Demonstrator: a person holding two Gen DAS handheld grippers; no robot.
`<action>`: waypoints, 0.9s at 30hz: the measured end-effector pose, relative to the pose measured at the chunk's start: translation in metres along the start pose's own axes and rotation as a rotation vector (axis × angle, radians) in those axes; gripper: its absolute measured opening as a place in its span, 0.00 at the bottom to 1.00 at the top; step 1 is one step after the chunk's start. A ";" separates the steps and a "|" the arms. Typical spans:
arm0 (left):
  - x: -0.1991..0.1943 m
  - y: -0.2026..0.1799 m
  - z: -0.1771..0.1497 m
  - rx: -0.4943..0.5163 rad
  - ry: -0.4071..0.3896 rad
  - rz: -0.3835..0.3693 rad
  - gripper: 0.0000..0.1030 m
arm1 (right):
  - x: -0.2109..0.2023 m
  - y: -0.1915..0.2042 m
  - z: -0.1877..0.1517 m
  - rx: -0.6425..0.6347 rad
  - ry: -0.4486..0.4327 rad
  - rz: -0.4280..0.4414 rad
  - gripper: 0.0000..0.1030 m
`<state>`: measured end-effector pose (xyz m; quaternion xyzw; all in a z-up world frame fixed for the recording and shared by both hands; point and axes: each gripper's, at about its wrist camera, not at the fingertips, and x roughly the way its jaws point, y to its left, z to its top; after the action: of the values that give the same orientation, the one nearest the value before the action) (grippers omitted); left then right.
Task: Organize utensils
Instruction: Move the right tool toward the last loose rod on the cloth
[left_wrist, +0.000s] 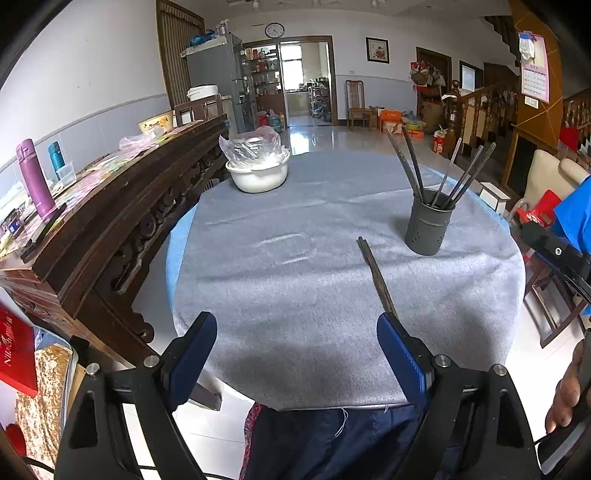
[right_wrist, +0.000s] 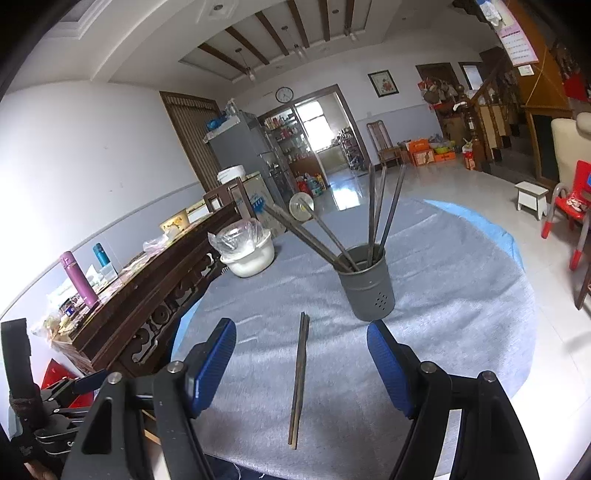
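Beside the holder (right_wrist: 365, 286), chopsticks (right_wrist: 300, 376) lie between both wide claws (left_wrist: 295, 354) (right_wrist: 301, 365), bowl (left_wrist: 257, 173) behind.

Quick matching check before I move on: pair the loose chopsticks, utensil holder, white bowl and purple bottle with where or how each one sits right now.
Things:
1. loose chopsticks
2. utensil holder
3. white bowl
4. purple bottle

Places or states:
A. upright on the wooden sideboard
B. lying flat on the grey tablecloth
C. standing on the table with utensils sticking out
D. holds a clear plastic bag

Pairs: 1-B, 2-C, 3-D, 4-A
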<state>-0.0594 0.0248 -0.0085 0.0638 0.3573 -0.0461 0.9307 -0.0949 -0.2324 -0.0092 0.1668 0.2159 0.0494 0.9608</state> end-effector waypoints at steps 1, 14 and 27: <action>-0.001 -0.001 0.001 0.003 -0.002 0.004 0.86 | -0.002 0.000 0.000 -0.006 -0.005 -0.001 0.75; -0.002 -0.020 -0.006 0.056 -0.001 0.015 0.86 | -0.013 0.008 -0.008 -0.051 -0.029 0.022 0.75; 0.010 -0.009 -0.017 0.009 0.042 0.005 0.86 | -0.002 0.016 -0.021 -0.078 0.013 0.036 0.75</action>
<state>-0.0645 0.0180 -0.0279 0.0699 0.3763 -0.0444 0.9228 -0.1061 -0.2110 -0.0206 0.1328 0.2169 0.0760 0.9641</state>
